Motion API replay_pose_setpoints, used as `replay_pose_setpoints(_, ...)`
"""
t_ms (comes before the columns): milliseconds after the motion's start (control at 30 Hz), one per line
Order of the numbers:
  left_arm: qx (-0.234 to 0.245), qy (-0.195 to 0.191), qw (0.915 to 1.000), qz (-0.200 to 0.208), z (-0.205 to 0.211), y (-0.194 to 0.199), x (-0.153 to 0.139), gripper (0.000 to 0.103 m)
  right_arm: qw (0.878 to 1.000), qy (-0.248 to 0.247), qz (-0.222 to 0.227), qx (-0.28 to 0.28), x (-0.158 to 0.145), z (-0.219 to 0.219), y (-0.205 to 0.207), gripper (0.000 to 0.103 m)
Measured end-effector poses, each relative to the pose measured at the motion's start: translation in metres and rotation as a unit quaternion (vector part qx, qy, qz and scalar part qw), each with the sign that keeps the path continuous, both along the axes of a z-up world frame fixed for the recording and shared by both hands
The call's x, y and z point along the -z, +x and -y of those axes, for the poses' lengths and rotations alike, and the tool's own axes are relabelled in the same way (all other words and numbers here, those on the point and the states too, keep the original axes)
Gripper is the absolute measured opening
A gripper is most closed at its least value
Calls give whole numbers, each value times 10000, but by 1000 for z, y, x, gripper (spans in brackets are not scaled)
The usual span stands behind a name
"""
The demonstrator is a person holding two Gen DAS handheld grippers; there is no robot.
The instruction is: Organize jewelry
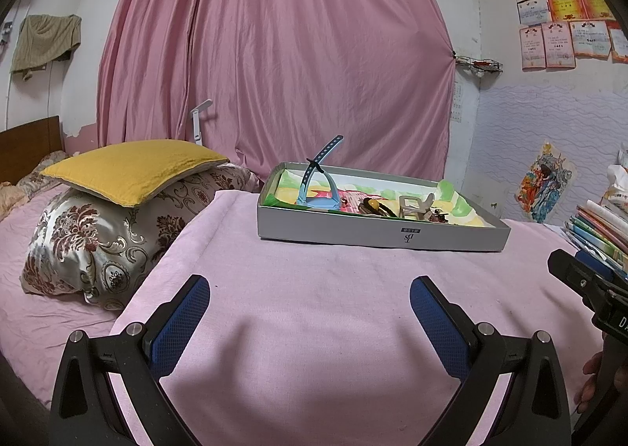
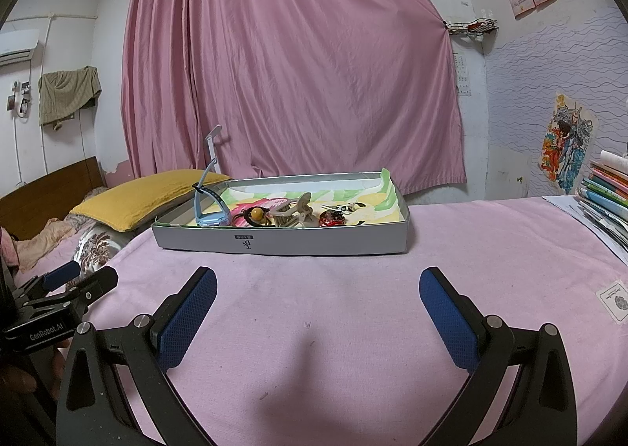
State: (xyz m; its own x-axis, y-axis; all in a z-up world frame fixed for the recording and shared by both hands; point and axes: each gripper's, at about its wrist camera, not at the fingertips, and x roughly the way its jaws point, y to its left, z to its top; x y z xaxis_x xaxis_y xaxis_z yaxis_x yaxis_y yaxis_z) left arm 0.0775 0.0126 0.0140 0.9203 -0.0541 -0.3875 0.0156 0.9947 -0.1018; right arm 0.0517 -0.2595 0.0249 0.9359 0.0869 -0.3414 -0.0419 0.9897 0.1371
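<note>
Right wrist view: a grey box (image 2: 282, 244) holding jewelry (image 2: 255, 215) sits ahead of the right gripper (image 2: 318, 306), fingers spread wide, bare pink blanket (image 2: 353, 289) between. Left gripper (image 1: 310, 318), equally spread, faces the box's near wall.

Left tool (image 1: 310, 312) and right tool (image 2: 318, 304) both hover side by side, jaws spread wide, gripping nothing.
</note>
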Motion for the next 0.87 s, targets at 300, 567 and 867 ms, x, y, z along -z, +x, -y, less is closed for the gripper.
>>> replay_pose_setpoints(300,15,5,10000,-14,2,-1,1,102,10000,2,4,7,0,0,0,101)
replay_pose_setpoints(567,-87,39,9999,-107,5,-2,3,102,10000,12,16,22,0,0,-1,101)
replay_pose_setpoints(867,-125,39,9999,-109,3,-2,3,102,10000,19,-5,-4,1,-1,-1,101)
